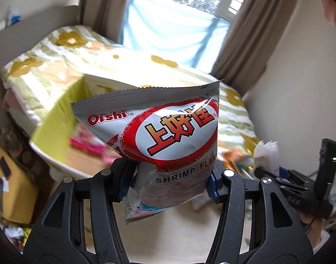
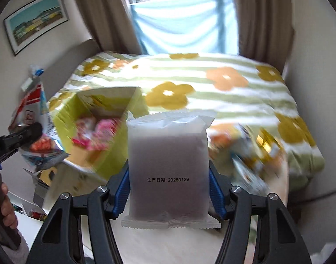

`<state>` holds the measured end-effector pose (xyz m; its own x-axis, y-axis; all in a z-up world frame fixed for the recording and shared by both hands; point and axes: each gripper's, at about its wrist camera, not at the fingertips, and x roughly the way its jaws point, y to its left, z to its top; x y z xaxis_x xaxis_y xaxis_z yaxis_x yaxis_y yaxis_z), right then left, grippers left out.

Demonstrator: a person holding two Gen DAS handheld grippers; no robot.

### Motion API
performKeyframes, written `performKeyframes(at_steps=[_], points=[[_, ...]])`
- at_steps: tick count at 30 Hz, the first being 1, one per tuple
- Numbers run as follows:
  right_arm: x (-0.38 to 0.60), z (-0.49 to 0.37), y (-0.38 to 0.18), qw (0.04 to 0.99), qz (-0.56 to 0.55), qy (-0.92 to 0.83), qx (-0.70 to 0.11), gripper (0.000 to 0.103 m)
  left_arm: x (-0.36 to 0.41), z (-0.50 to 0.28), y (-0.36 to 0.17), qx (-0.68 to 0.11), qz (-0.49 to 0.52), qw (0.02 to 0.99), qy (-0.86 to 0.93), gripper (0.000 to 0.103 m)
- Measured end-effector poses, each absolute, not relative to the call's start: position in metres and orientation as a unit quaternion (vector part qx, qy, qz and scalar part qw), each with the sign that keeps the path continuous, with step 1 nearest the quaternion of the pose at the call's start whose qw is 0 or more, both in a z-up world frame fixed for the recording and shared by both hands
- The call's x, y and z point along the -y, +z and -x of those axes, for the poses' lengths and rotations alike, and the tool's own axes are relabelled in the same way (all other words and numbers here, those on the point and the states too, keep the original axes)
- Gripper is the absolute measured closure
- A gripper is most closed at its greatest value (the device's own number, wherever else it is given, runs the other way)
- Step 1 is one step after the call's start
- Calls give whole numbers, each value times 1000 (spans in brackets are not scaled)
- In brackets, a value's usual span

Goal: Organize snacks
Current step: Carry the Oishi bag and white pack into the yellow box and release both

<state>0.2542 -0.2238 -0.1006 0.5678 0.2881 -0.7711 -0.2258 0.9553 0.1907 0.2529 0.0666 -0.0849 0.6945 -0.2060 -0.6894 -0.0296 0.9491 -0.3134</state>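
Left gripper (image 1: 168,176) pinching the lower part of a silver and red shrimp snack bag (image 1: 159,129), its blue pads (image 1: 121,182) pressed into both sides, the bag raised clear of the surface below; right gripper (image 2: 169,189) clamped on the side edges of a frosted white packet (image 2: 167,171) with a printed date, held upright and lifted; ahead and lower left of both, an open green box (image 2: 110,151) with pink packets (image 2: 102,132) inside, its near rim blurred, flaps standing up at the far side; loose snack packets (image 2: 251,151) lying to the right of the box, blurred; a bed with a flowered blanket (image 2: 223,83) behind, bounded by walls left and right and a curtained window (image 2: 185,22) at the back; in the right wrist view the left gripper with its bag enters at the left edge, near the box's left side; a yellow object (image 1: 11,187) low left.
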Motion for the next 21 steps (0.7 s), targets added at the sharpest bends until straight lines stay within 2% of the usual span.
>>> performKeyframes(at_steps=[5, 10, 17, 20, 21], points=[[154, -294, -95, 879, -20, 184, -440, 45, -125, -295, -96, -410, 158, 898, -28, 52], [89, -324, -113, 863, -12, 204, -462, 45, -168, -334, -124, -447, 160, 879, -30, 52], [39, -341, -147, 840, -17, 198, -505, 45, -183, -367, -174, -510, 140, 847, -54, 51], [36, -343, -159, 831, -18, 188, -523, 45, -183, -376, -188, -529, 136, 836, -56, 40], [39, -344, -163, 829, -19, 186, -527, 45, -184, -377, -190, -531, 131, 836, -54, 20]])
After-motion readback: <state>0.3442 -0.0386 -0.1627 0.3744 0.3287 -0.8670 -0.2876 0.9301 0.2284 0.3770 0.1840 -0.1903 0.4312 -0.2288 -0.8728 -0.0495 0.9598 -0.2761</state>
